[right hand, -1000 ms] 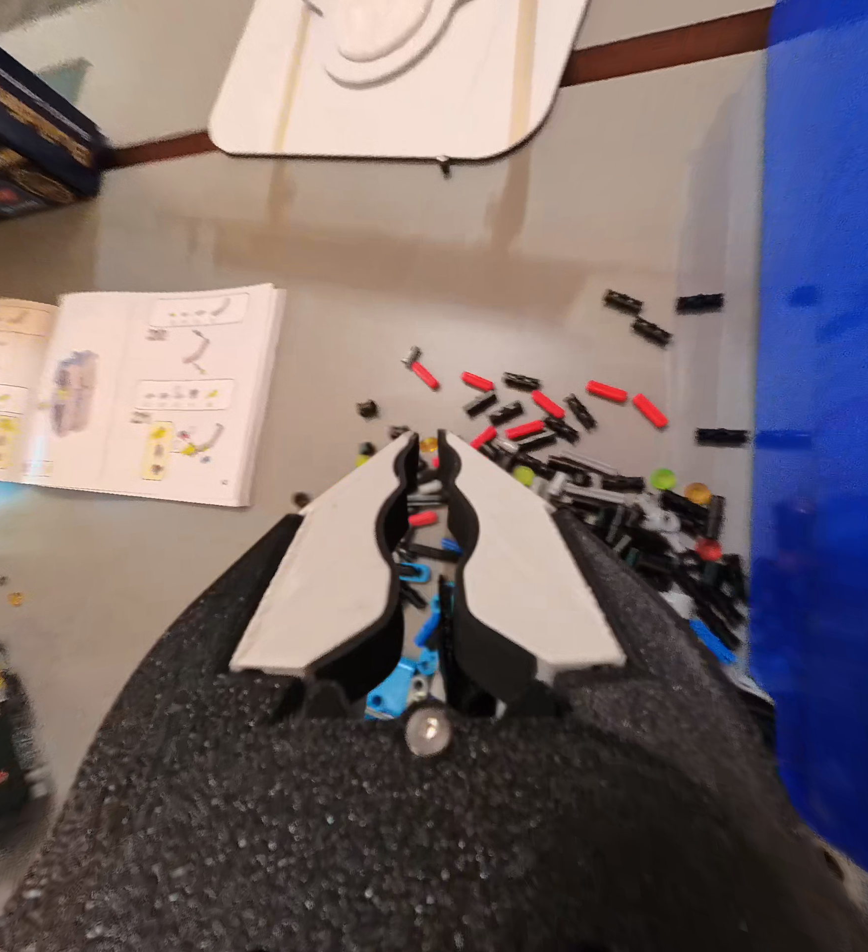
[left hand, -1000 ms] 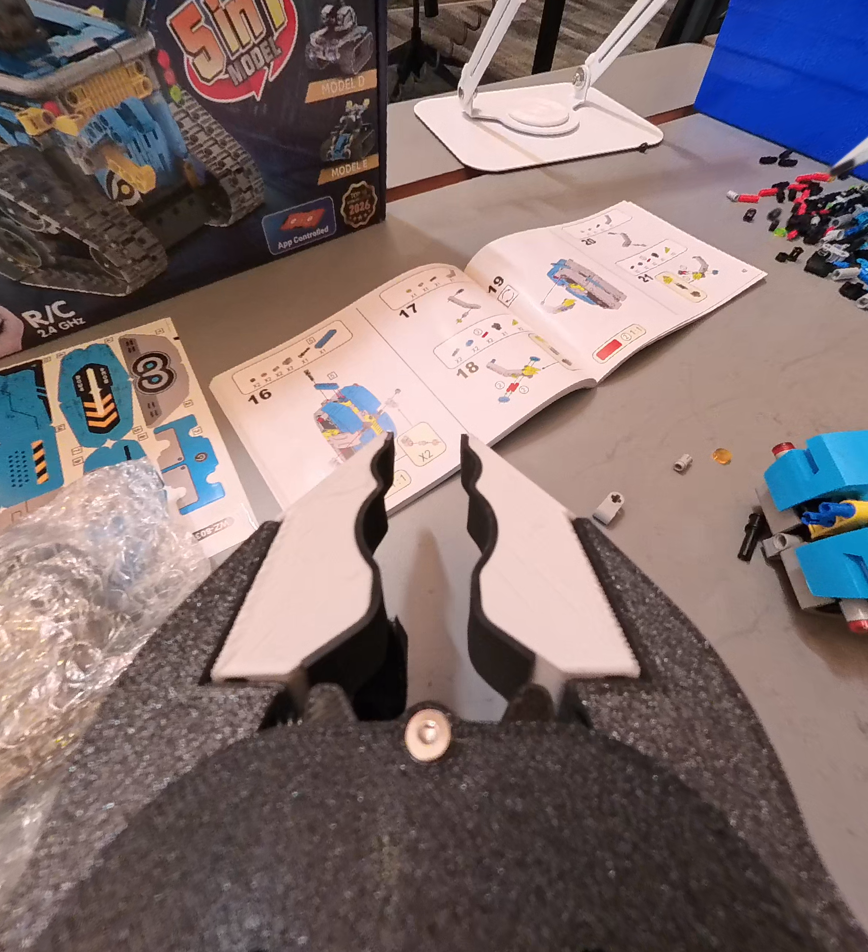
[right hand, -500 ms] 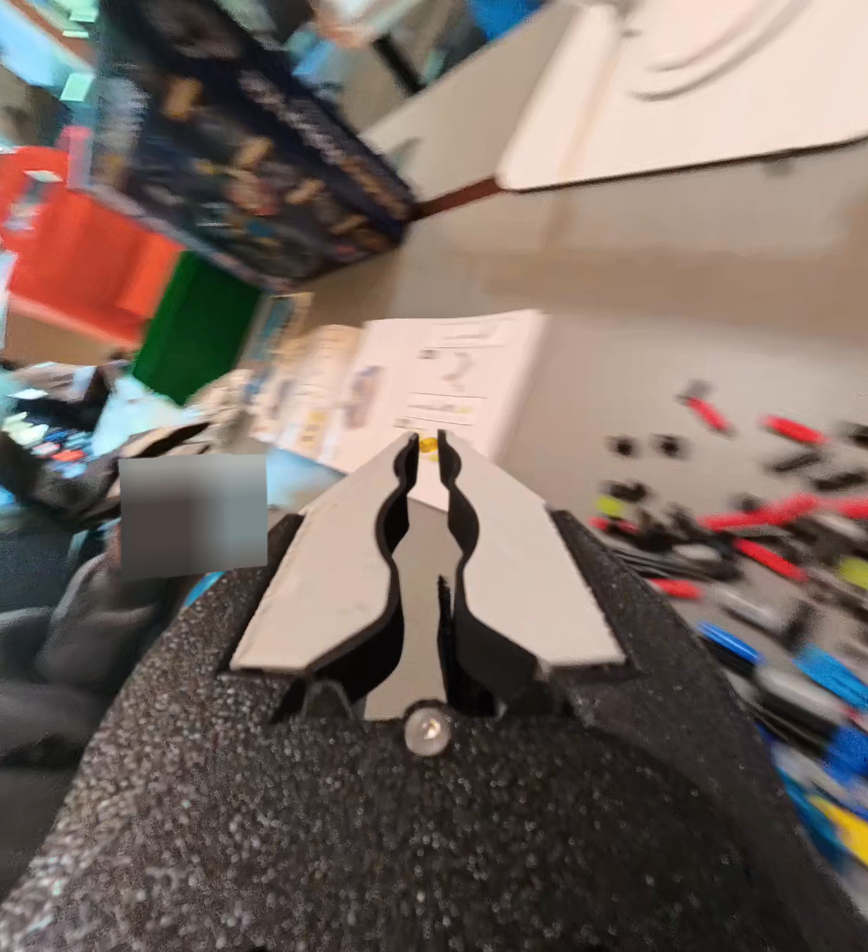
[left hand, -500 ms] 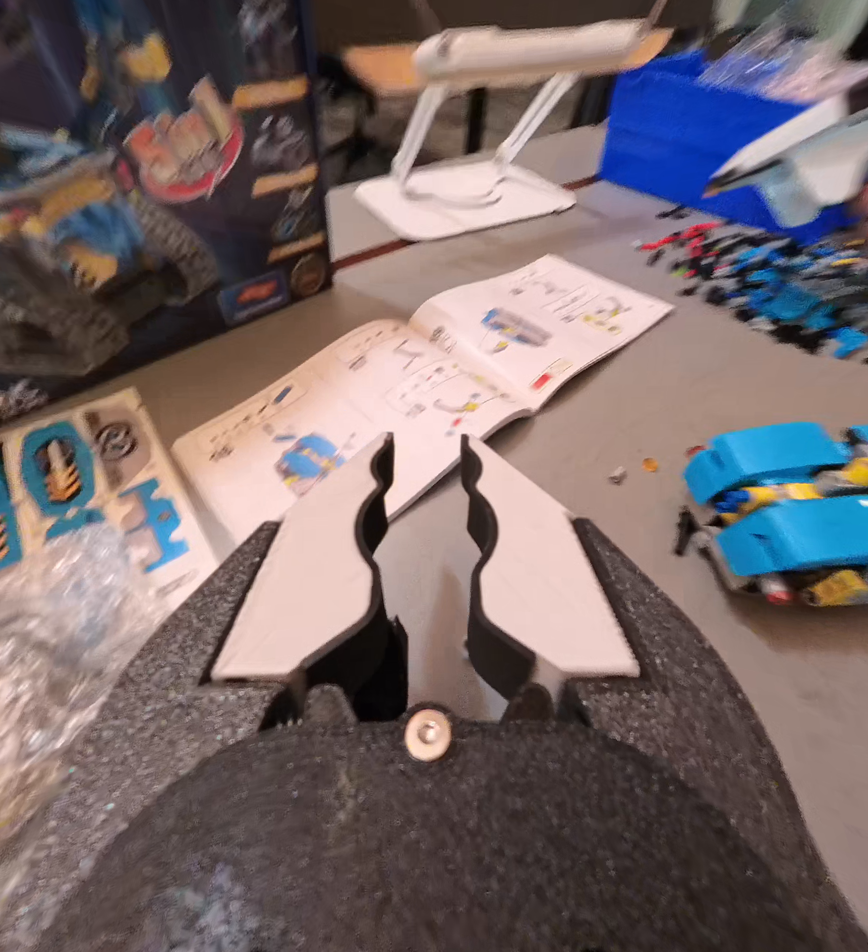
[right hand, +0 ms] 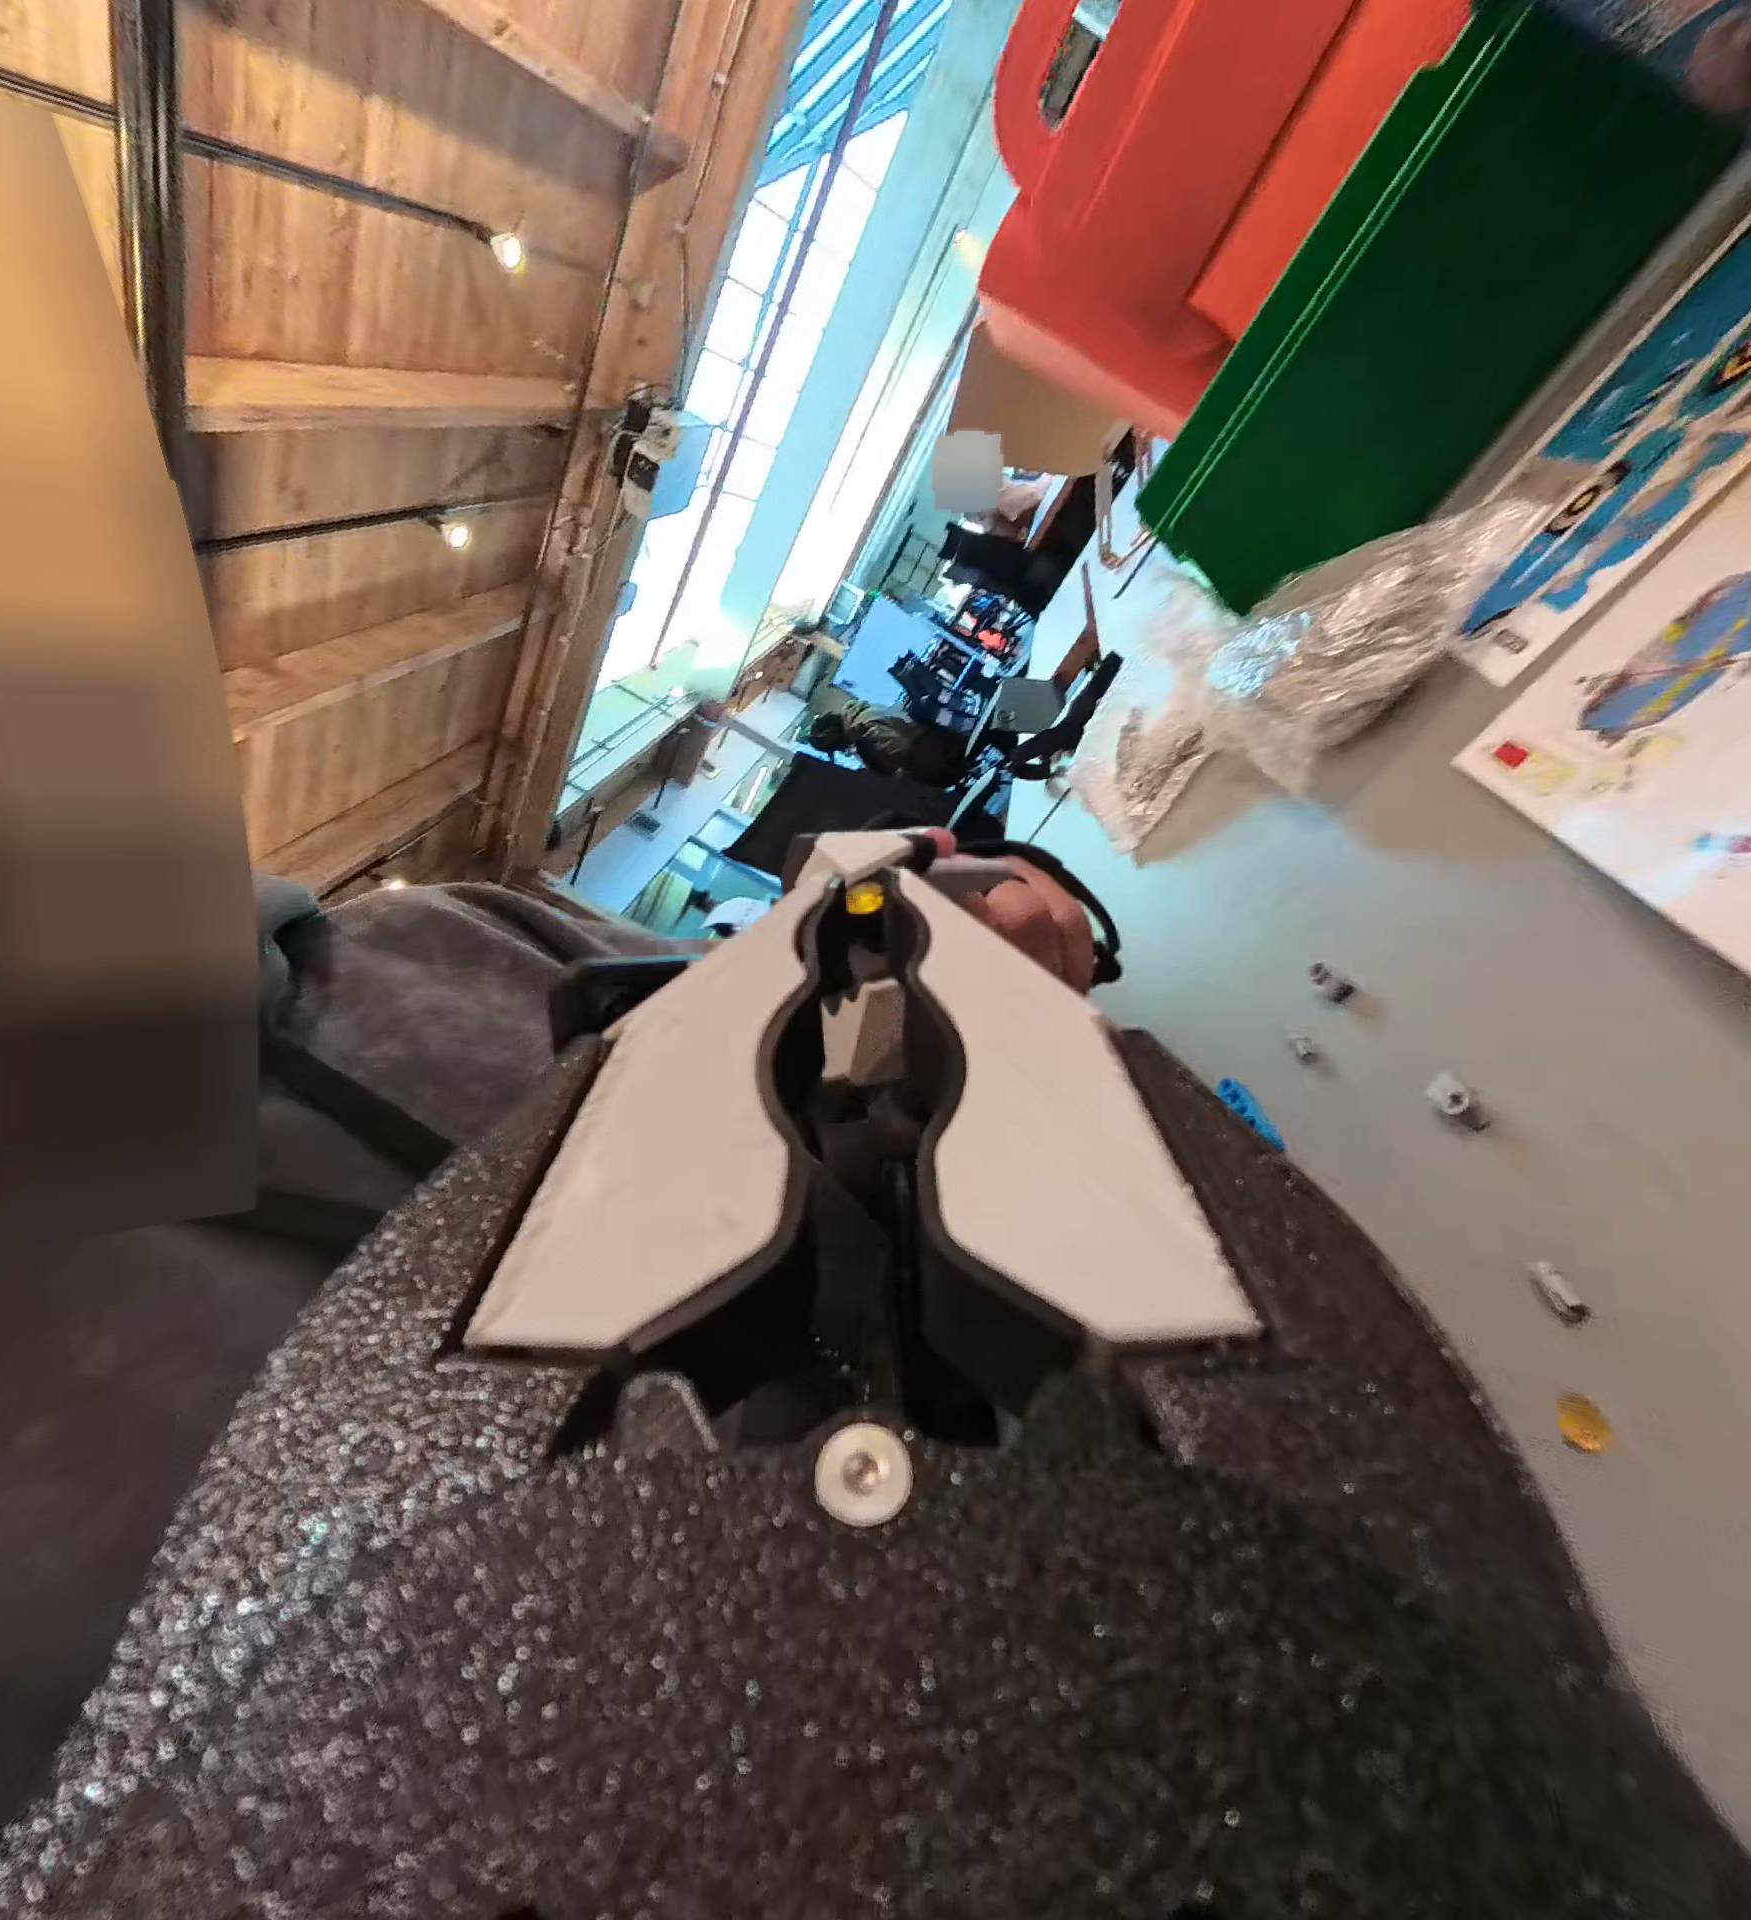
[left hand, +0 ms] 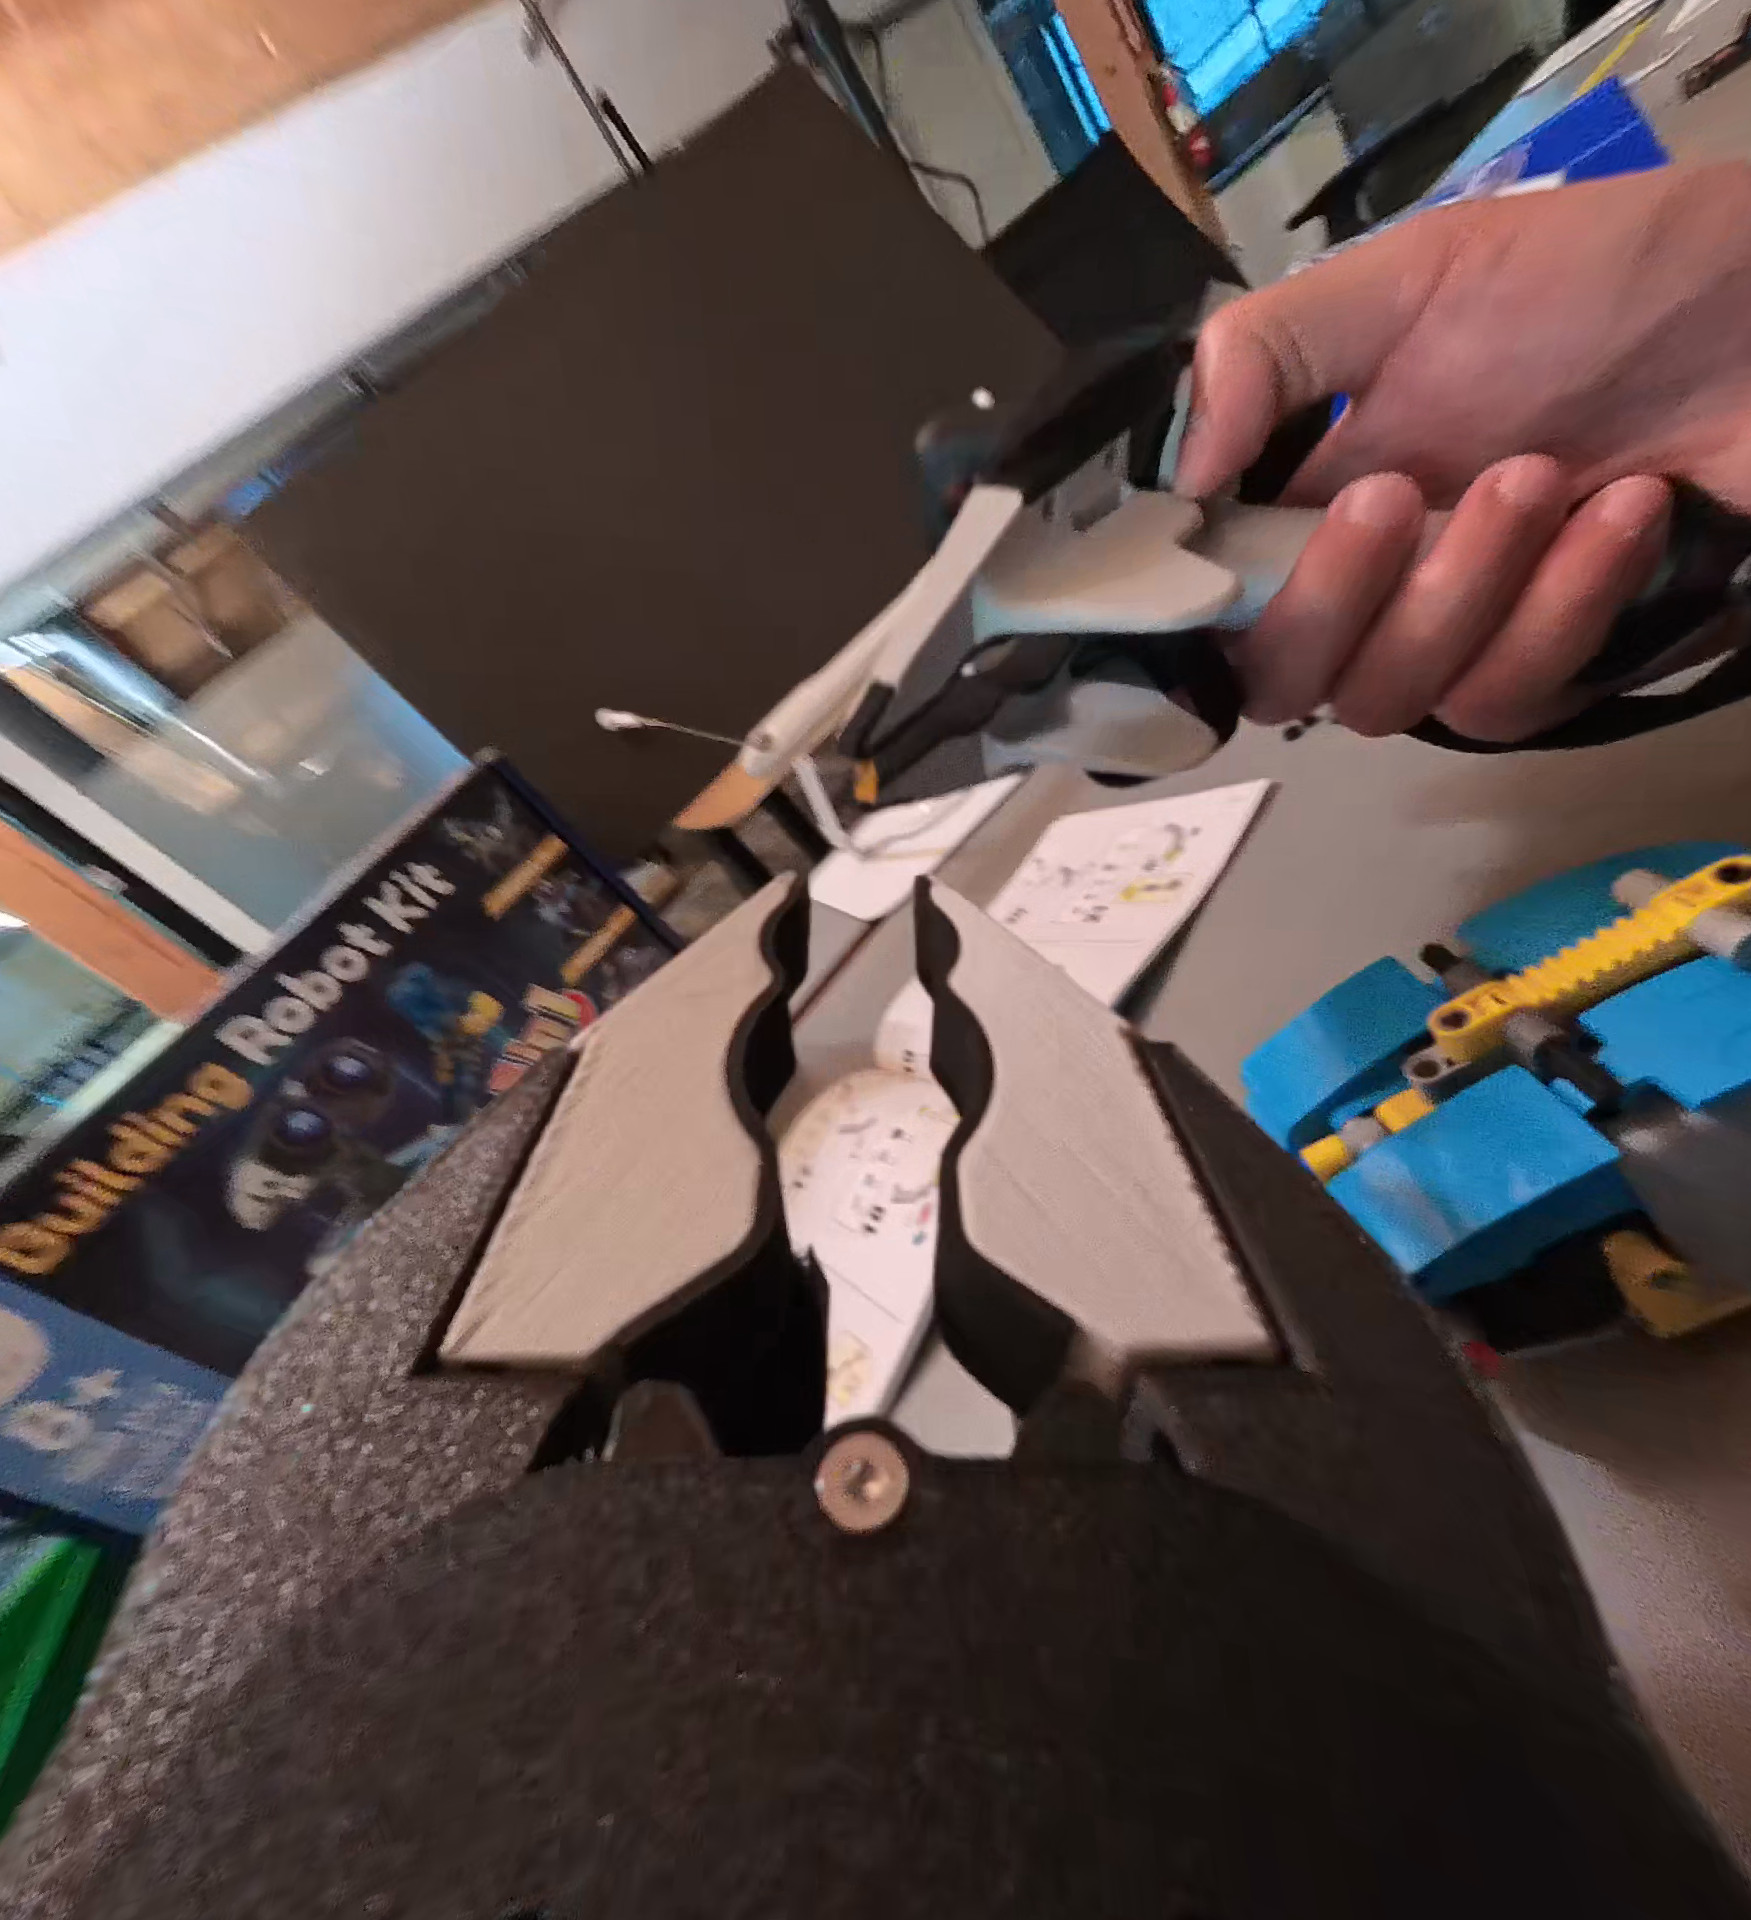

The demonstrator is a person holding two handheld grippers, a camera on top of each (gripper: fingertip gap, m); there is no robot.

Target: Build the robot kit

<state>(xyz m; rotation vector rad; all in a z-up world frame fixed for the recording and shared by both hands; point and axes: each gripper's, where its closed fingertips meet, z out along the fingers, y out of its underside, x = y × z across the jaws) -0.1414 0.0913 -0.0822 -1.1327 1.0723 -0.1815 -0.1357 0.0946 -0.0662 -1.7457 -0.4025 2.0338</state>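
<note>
My left gripper [left hand: 860,899] is open and empty, held above the grey table [left hand: 1629,1507] and tilted. Through its gap I see the open instruction booklet [left hand: 1131,883]. A blue and yellow brick model [left hand: 1577,1091] lies on the table to its right. A hand [left hand: 1525,436] holds the other gripper up in front, its fingers [left hand: 902,623] pointing toward mine. My right gripper [right hand: 863,894] is shut on a small yellow round piece [right hand: 863,899] at its very tips, in the air. The left gripper's fingertip [right hand: 866,1023] shows just beyond it.
A dark toy box [left hand: 279,1039] stands at the left. In the right wrist view, small loose pieces [right hand: 1453,1101] and a yellow stud [right hand: 1583,1423] lie on the table, with a crumpled plastic bag [right hand: 1318,665], a sticker sheet [right hand: 1629,499], and green [right hand: 1422,364] and orange bins [right hand: 1162,208] beyond. Only a small space, under 4 cm, lies between the two pairs of fingers. The yellow stud [right hand: 1583,1423] is about equally far from each gripper, around 15 centimeters.
Both grippers rose off the table and swung to face each other. The right gripper left the pile of loose pieces with the small yellow piece at its tips. The left stayed open.
</note>
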